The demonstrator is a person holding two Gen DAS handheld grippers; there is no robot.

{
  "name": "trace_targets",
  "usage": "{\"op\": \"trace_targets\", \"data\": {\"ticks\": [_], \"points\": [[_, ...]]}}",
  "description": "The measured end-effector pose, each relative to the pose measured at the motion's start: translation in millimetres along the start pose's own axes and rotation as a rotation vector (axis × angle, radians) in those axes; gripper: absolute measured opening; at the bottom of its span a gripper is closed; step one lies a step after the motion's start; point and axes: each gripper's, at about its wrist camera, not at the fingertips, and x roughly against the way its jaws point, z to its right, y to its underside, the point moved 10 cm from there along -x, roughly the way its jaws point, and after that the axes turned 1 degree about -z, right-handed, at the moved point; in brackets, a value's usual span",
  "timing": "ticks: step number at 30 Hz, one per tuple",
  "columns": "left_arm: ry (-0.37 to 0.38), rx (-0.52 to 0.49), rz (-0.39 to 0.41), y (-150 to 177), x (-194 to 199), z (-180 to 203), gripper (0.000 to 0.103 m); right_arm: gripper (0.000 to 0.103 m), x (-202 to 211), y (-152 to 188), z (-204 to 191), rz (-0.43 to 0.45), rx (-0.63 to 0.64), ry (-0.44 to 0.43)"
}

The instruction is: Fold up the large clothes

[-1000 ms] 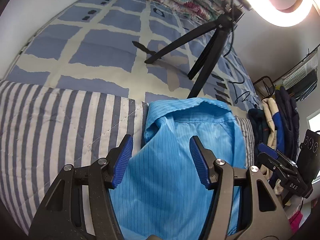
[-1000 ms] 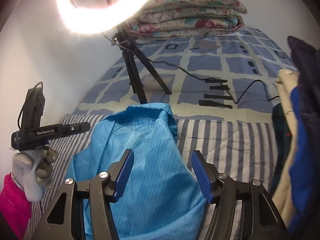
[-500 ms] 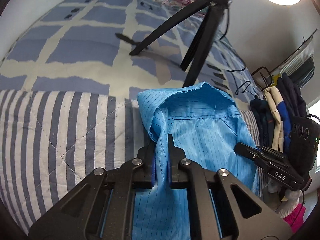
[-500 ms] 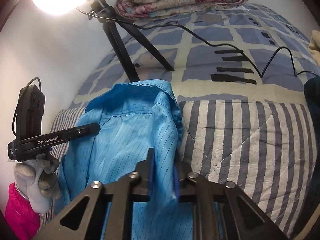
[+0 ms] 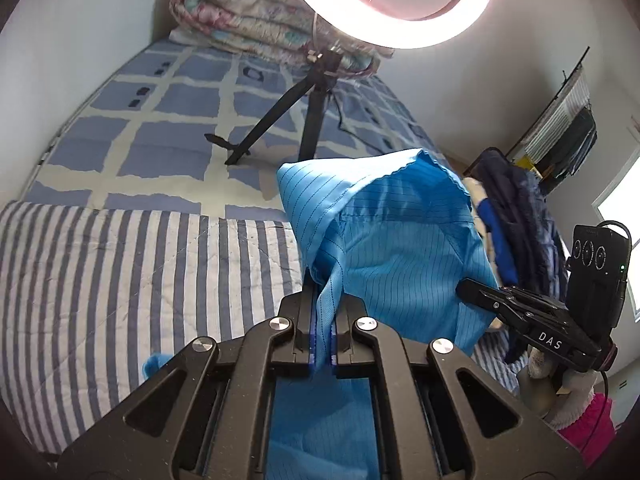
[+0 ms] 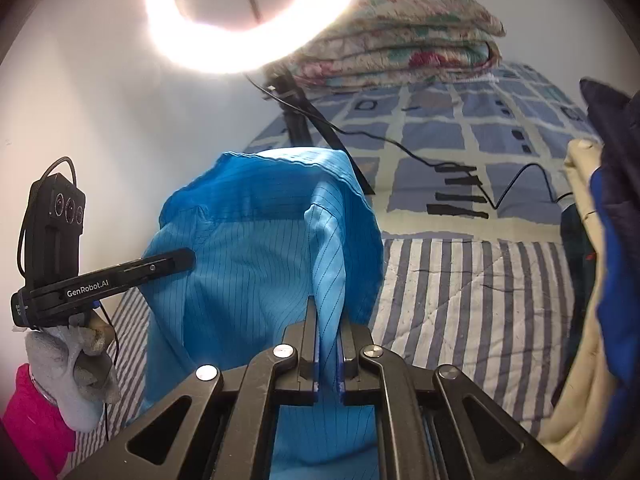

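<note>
the blue shirt (image 5: 400, 248) is clamped by left tool (image 5: 323, 320), marked "genrobot.ai", and right tool (image 6: 329, 340), marked "das".

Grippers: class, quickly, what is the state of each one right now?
Left gripper: shut on the blue shirt.
Right gripper: shut on the same shirt.

A lit ring light (image 5: 390, 2) on a black tripod (image 5: 304, 120) stands on the bed (image 5: 168, 128), with a folded floral quilt (image 5: 248, 20) behind the tripod, a striped blanket (image 5: 120, 280) before it, and heaped dark clothes (image 6: 612, 240) to its right.
</note>
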Motion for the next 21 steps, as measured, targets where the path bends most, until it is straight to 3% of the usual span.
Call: {"op": "trace_targets", "data": {"ticks": [12,21], "points": [[0.008,-0.050,0.014,80.4,115.6,40.7,0.002,0.001,110.2,64.7,-66.8,0.015,0.061,-0.059],[0.000,-0.045,-0.023,185.9,156.9,54.9,0.002,0.001,140.8,152.1,-101.4,-0.058,0.082,-0.085]]}}
